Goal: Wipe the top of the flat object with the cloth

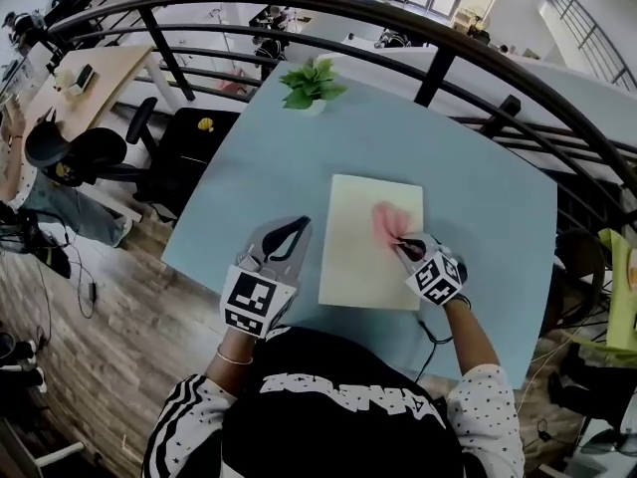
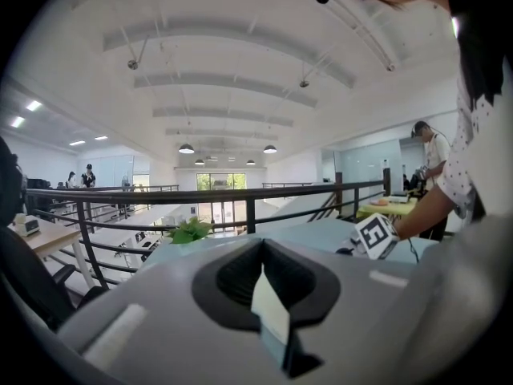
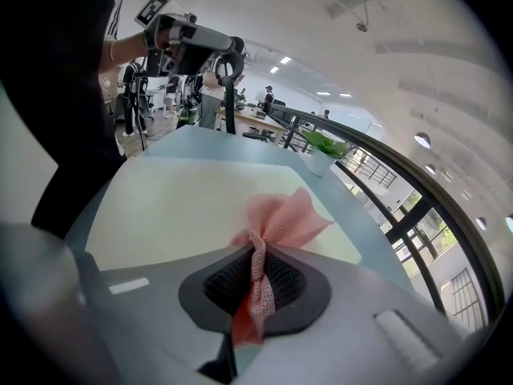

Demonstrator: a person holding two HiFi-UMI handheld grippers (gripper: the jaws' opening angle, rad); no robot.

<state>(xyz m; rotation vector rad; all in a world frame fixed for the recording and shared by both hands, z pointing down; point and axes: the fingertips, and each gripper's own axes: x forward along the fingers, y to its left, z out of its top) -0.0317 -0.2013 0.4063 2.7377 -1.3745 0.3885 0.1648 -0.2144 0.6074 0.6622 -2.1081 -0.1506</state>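
R gripper (image 1: 403,242) is clamped on a pink mesh cloth (image 1: 386,220). The jaws pinch it into a tight twist, w/ the free end fanning out past the tips onto the pale, flat board (image 1: 360,257). The cloth sits on the board's right half, toward the far right corner, and the rest of the top is bare. The board lies flat near the middle of the light-blue table (image 1: 478,192), long side running away from the person. L gripper (image 1: 296,225) is just left of the board's left edge and apart from it, held up off the table. Its jaws are together w/ only a thin slit btwn them, nothing gripped. A small green plant (image 1: 312,83) stands at the table's far edge, w/ a dark railing (image 1: 438,63) behind it.
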